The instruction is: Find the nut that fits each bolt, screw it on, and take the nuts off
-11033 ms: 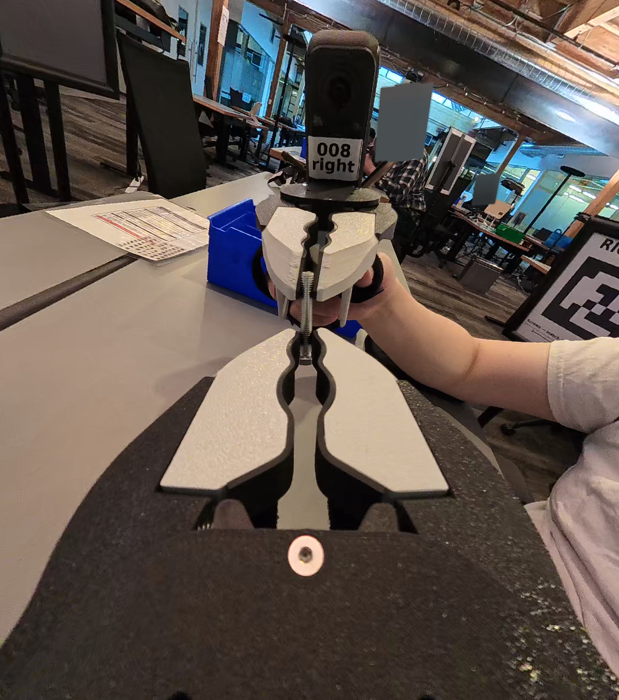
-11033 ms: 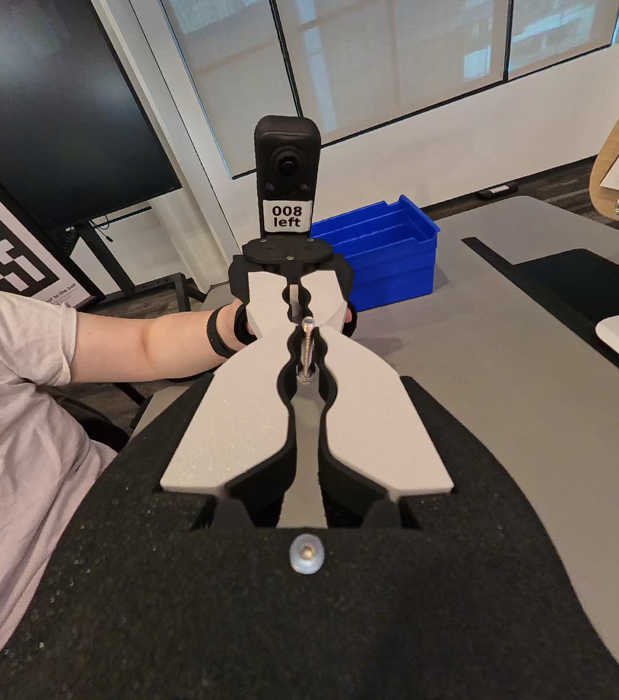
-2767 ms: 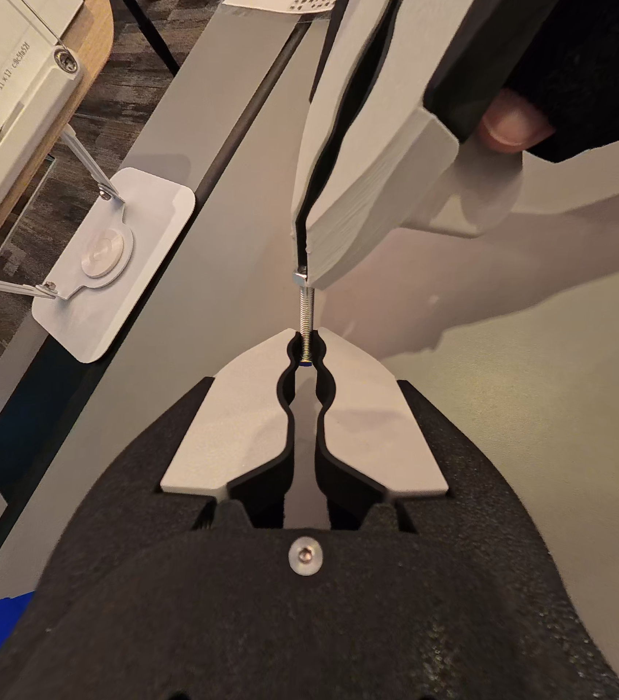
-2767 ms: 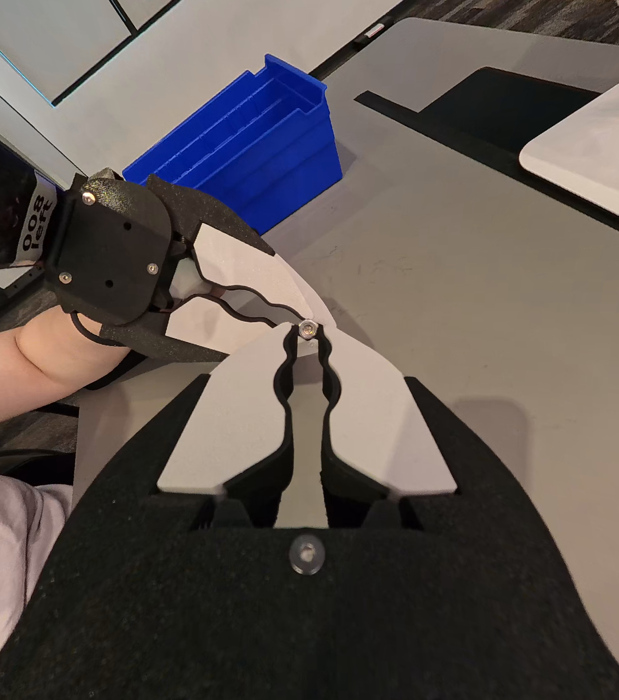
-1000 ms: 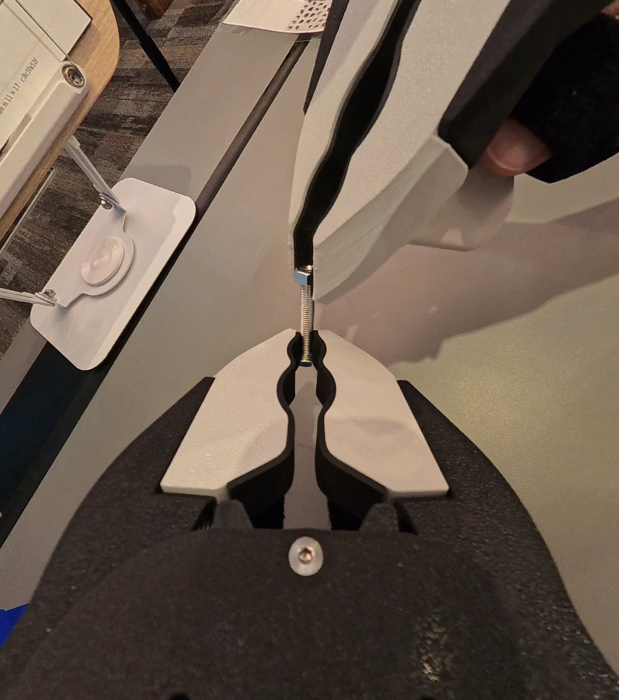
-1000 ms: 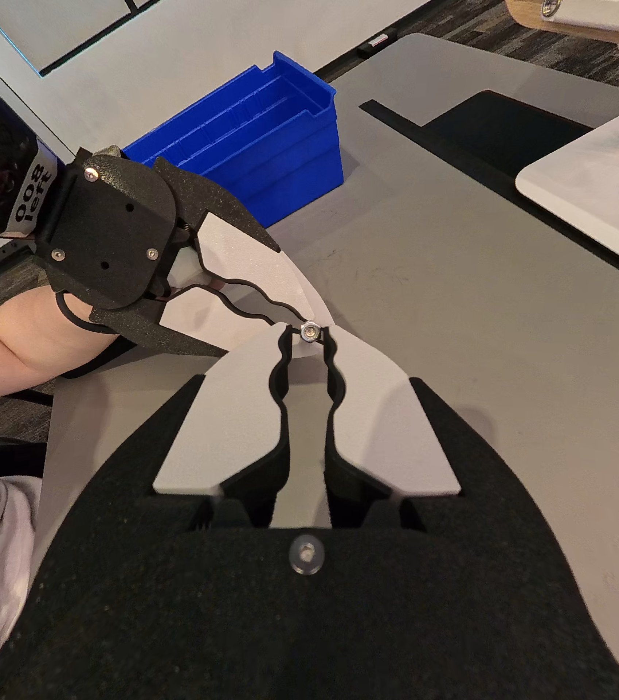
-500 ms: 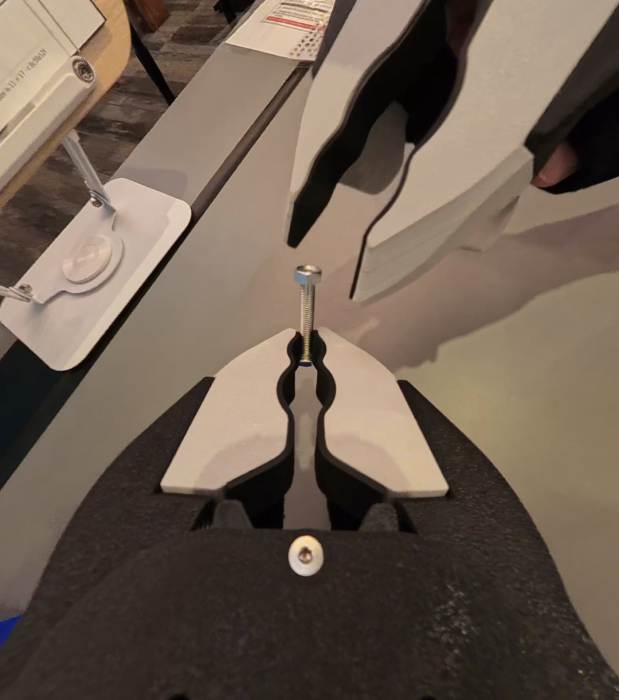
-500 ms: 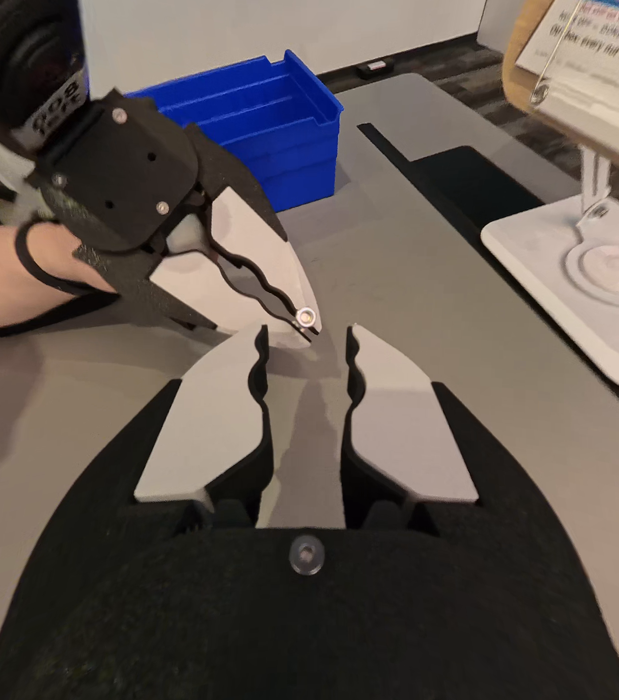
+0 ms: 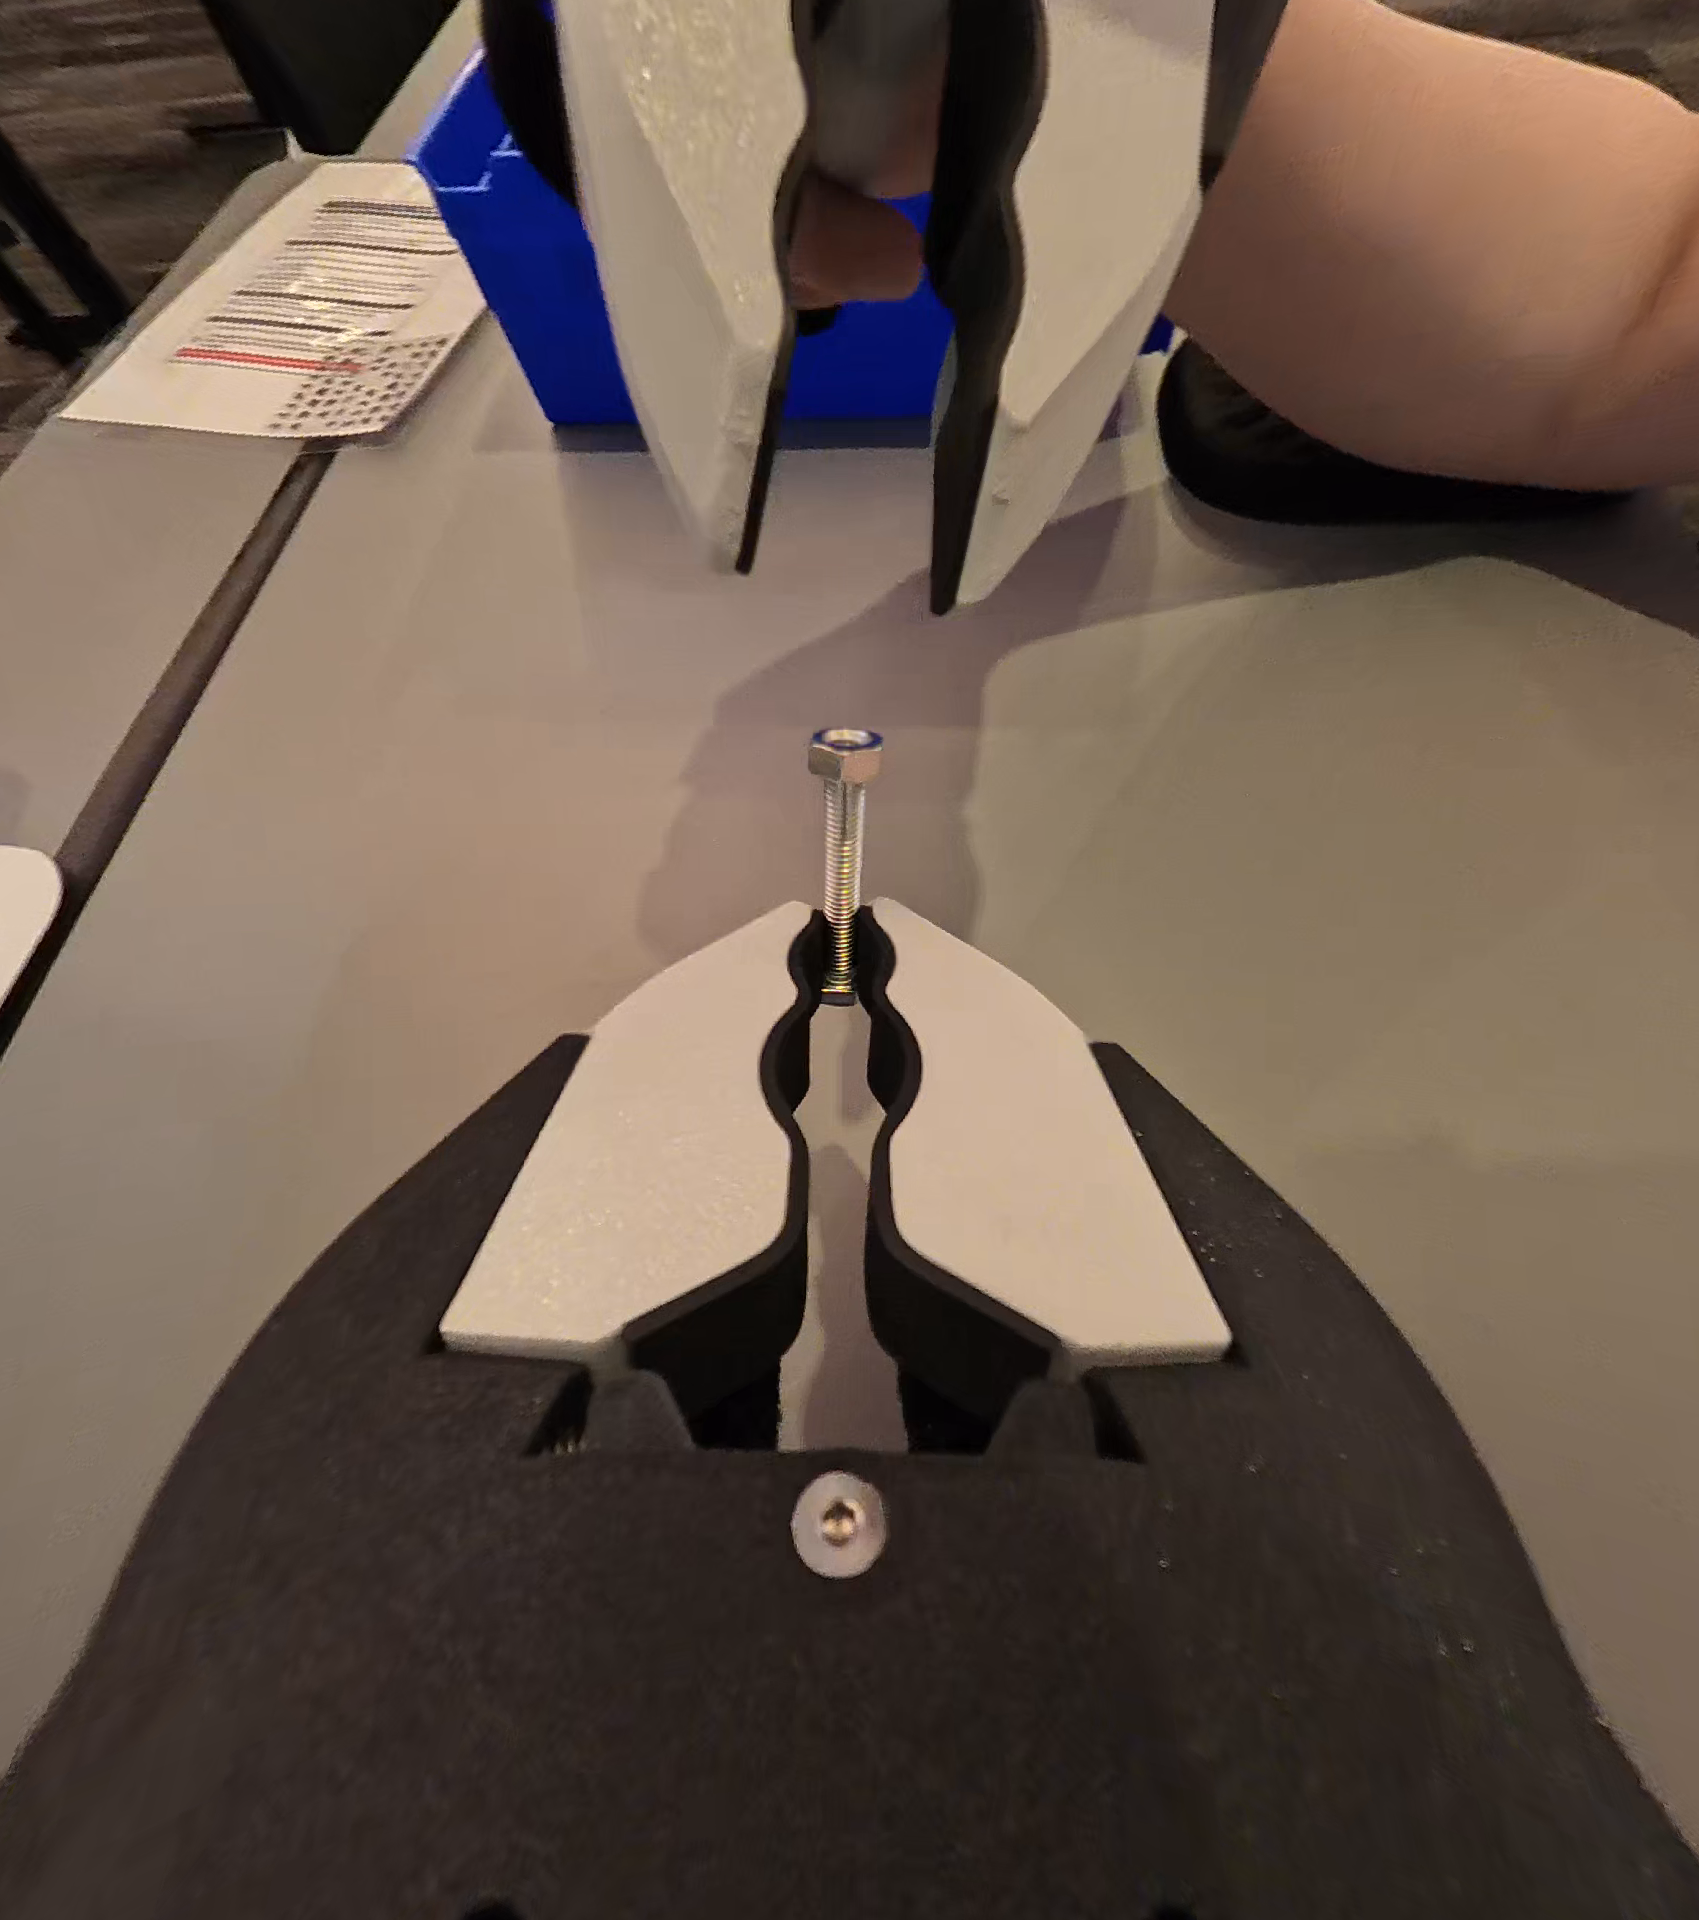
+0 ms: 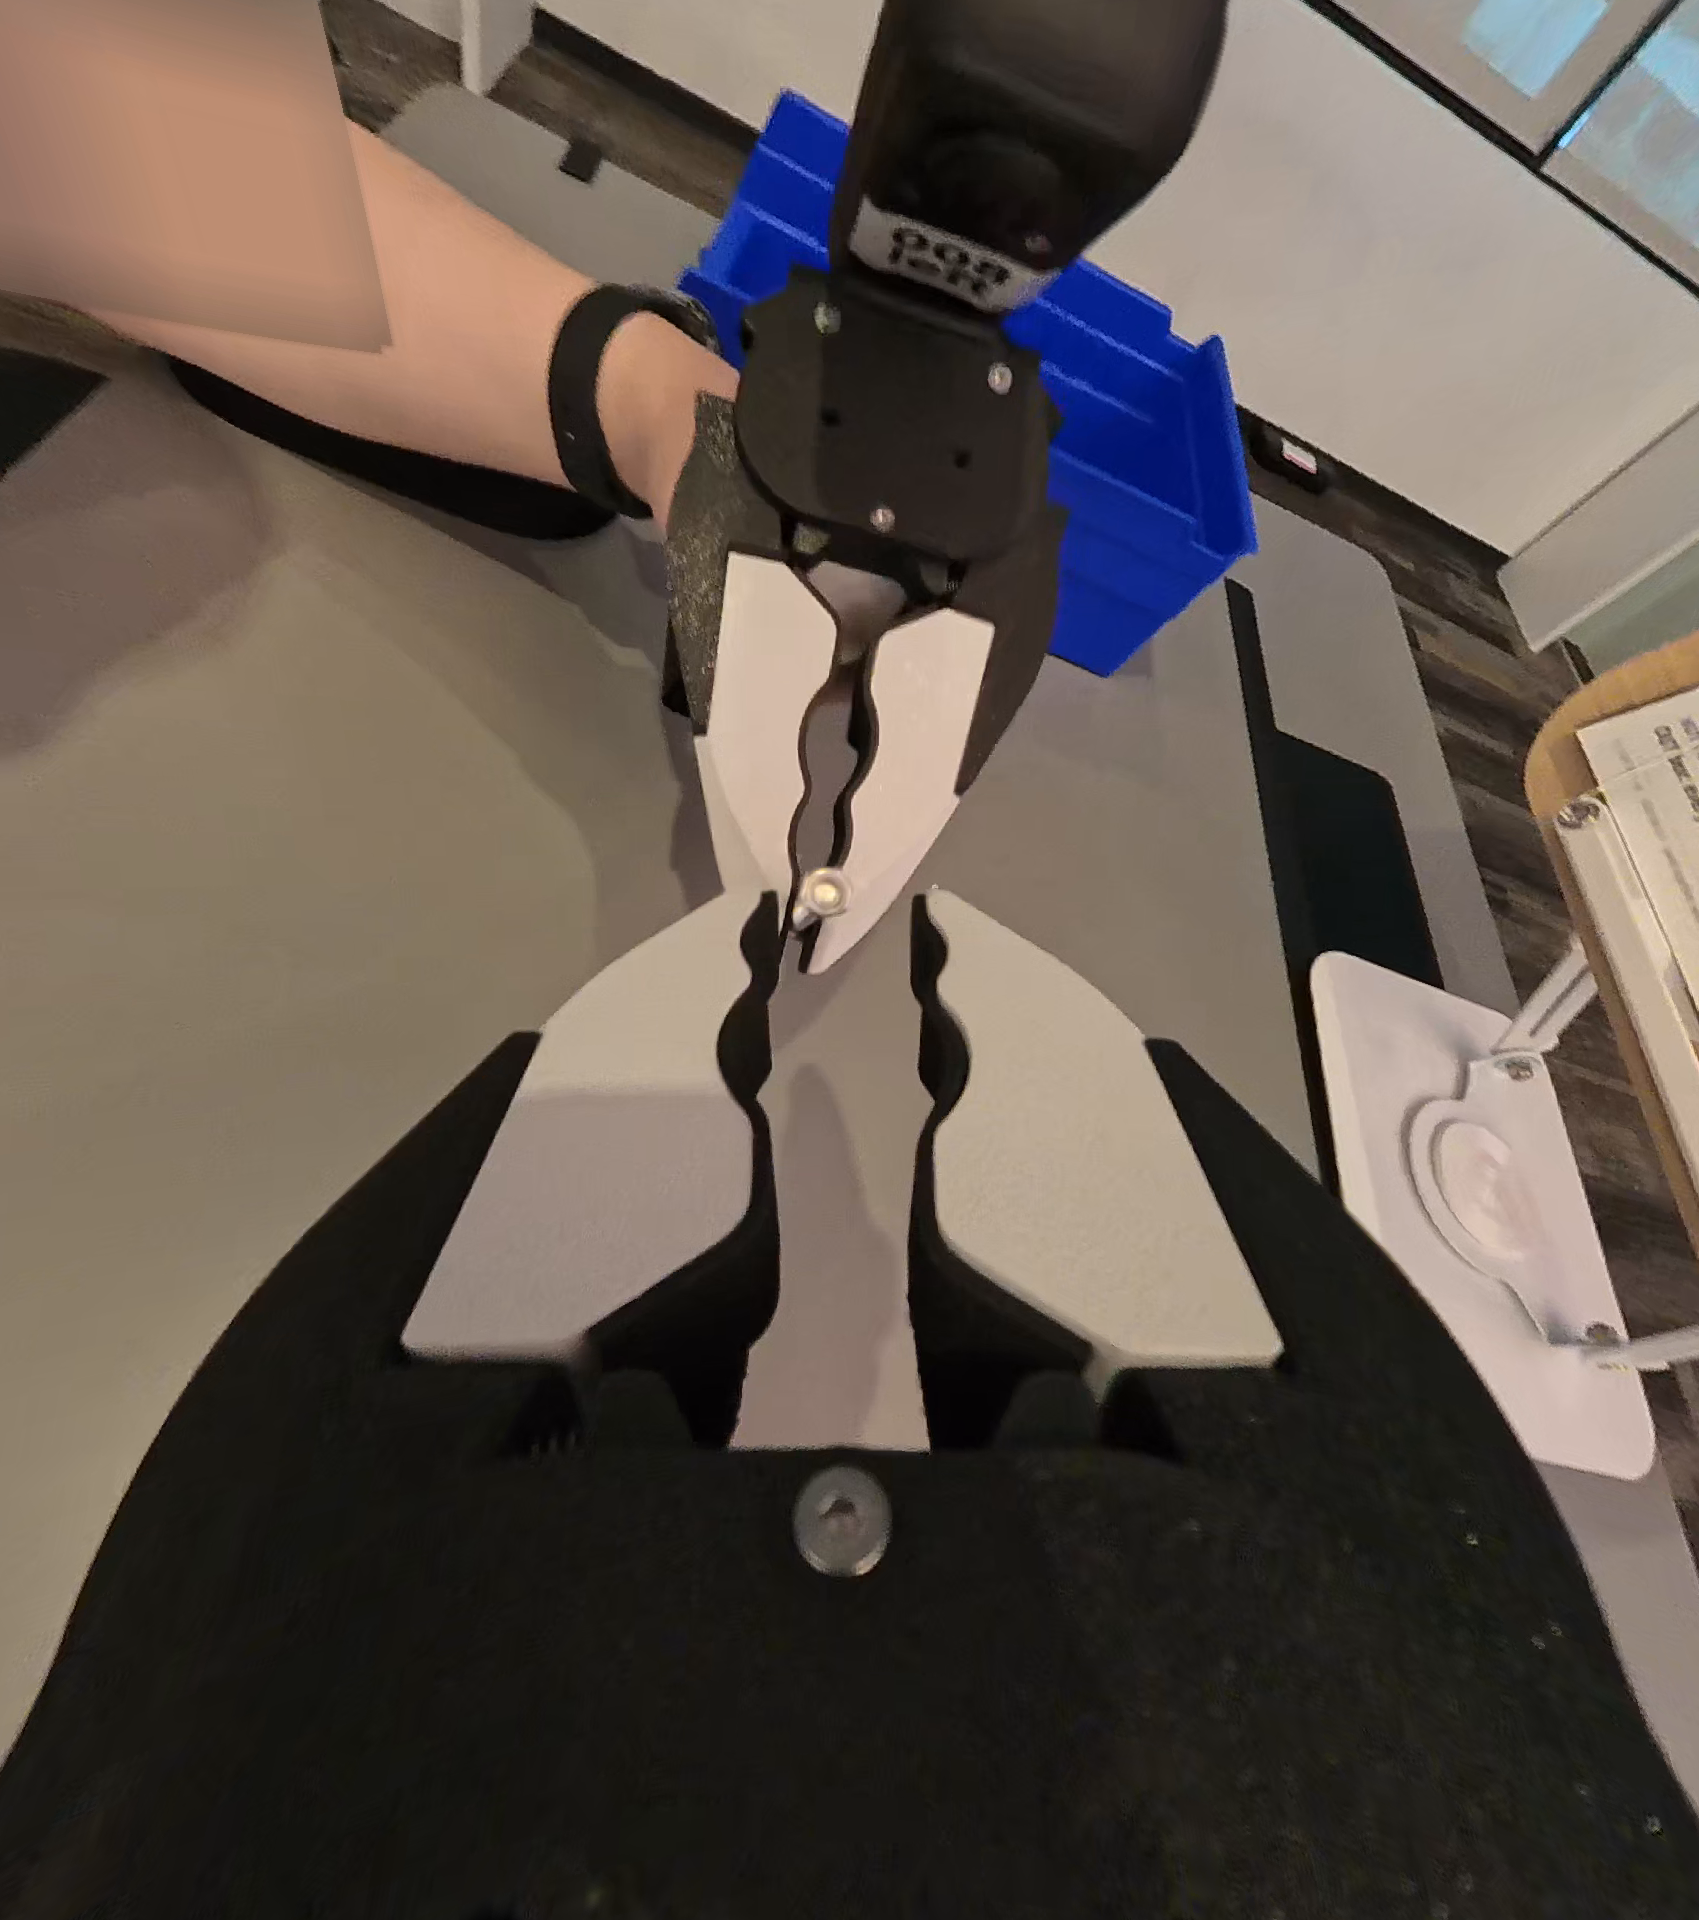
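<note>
Left wrist view: the left gripper [image 9: 843, 914] points toward 12 o'clock over the grey table [image 9: 1344, 935], and its two white fingers are closed tight on the lower end of the bolt [image 9: 841, 883]. The bolt stands straight up out of the fingertips. The nut [image 9: 847, 755], silver with a blue ring inside, sits on the free top end of the bolt. At 12 o'clock, above the nut and clear of it, the right gripper [image 9: 840, 582] hangs with its tips pointing down; its fingers are spread apart and they hold nothing. The person's forearm [image 9: 1447, 291] comes in from 2 o'clock. Behind this gripper is the blue bin [image 9: 575, 312], and a printed sheet [image 9: 305, 322] lies at 10 o'clock.

Right wrist view: the right gripper [image 10: 845, 914] has its fingers well apart, with only table between them. The left gripper [image 10: 803, 935] comes down from 12 o'clock and is closed on the bolt [image 10: 803, 914]; the nut [image 10: 829, 890] is seen end-on, just beside the tip of the right gripper's left finger. The left wrist wears a black band [image 10: 585, 405]. The blue bin [image 10: 1136, 468] is at 1 o'clock, and a white stand base [image 10: 1479, 1195] is at 3 o'clock.
</note>
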A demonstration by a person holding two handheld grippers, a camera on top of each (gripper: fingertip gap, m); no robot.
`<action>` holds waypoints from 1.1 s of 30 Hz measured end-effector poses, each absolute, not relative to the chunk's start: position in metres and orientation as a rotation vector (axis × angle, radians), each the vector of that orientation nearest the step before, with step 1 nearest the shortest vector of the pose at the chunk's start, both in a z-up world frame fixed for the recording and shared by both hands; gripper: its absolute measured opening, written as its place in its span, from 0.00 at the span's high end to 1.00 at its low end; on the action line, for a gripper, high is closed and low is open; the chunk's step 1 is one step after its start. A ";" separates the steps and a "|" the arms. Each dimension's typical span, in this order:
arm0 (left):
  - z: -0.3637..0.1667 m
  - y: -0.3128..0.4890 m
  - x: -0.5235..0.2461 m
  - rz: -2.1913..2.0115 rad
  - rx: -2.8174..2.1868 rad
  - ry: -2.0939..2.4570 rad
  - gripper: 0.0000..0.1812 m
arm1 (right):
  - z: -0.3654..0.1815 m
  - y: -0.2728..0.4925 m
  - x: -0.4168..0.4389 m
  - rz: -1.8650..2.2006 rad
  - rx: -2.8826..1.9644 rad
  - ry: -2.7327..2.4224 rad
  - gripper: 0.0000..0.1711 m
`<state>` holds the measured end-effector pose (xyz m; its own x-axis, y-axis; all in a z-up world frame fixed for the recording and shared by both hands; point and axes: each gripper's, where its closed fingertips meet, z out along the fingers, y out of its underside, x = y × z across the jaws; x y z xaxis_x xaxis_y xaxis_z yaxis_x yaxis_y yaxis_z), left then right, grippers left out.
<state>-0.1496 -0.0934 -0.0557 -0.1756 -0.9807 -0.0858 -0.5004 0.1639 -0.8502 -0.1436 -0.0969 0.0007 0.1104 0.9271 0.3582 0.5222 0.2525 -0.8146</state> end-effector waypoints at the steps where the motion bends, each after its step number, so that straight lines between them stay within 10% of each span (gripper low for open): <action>1: -0.057 -0.096 -0.149 -0.915 -1.406 1.788 0.97 | 0.001 -0.100 -0.145 0.544 -1.394 -1.549 0.86; 33: -0.045 -0.172 -0.169 -1.364 -1.167 2.078 0.97 | -0.006 -0.165 -0.174 0.543 -1.290 -1.883 0.91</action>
